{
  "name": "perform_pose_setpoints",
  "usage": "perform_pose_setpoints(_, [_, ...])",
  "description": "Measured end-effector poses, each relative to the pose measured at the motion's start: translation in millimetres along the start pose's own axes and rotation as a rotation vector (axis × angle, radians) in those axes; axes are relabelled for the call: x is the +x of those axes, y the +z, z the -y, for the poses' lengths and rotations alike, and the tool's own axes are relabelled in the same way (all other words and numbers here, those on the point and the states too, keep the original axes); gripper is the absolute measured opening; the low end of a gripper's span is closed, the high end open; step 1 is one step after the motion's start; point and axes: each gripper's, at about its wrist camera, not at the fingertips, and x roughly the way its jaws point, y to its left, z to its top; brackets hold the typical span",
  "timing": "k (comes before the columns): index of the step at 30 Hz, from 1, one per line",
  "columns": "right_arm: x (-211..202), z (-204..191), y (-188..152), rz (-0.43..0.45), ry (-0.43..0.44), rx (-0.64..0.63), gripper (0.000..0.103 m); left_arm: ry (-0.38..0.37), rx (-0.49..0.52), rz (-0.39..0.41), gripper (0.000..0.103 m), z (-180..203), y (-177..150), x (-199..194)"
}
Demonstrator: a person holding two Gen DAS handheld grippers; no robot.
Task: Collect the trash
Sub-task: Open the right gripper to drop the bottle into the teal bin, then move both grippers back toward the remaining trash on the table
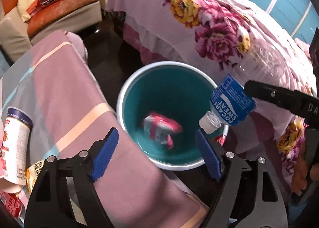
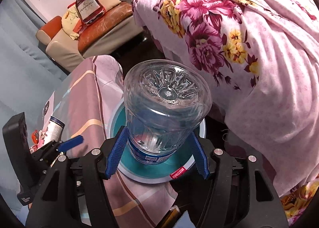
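Observation:
A teal bin with a white rim stands on the dark floor between a table and a bed. A crumpled pink and white wrapper lies blurred at its bottom. My left gripper hangs open above the bin's near edge with nothing between its blue pads. My right gripper is shut on a clear plastic bottle with a blue label. The bottle points cap down over the bin's right rim.
A table under a pink striped cloth sits left of the bin, with a white can and a red carton on it. A bed with a floral blanket fills the right. A sofa stands behind.

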Motion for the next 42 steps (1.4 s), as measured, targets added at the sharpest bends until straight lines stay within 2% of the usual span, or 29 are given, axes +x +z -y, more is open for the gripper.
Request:
perform_pose_setpoints(9, [20,-9,-3,-0.059,-0.018,-0.014,0.06,-0.005,-0.067,0.033,0.082,-24,-8,-20])
perform_pose_setpoints(13, [27,-14,-6,-0.088,-0.021,-0.016,0.06,-0.005,-0.092,0.058,0.09,-34,-12,-31])
perform_pose_setpoints(21, [34,-20,-19,-0.148,-0.024,0.003,0.062,-0.022,-0.123,0.07,0.091,-46,-23,-42])
perform_pose_setpoints(27, [20,-33,-22,-0.122,-0.032,-0.01,0.066,-0.028,-0.131,0.099,0.091,-51,-34,-60])
perform_pose_setpoints(29, [15,-38,-21,-0.112,-0.033,-0.017,0.073,-0.03,-0.135,0.108,0.092,-54,-39,-66])
perform_pose_setpoints(34, [2,-55,-24,-0.1,-0.029,-0.037,0.077,-0.021,-0.154,0.126,0.092,-64,-51,-81])
perform_pose_setpoints(42, [-6,-96,-36,-0.117,-0.014,-0.1,0.078,0.013,-0.225,0.167,0.092,-101,-86,-115])
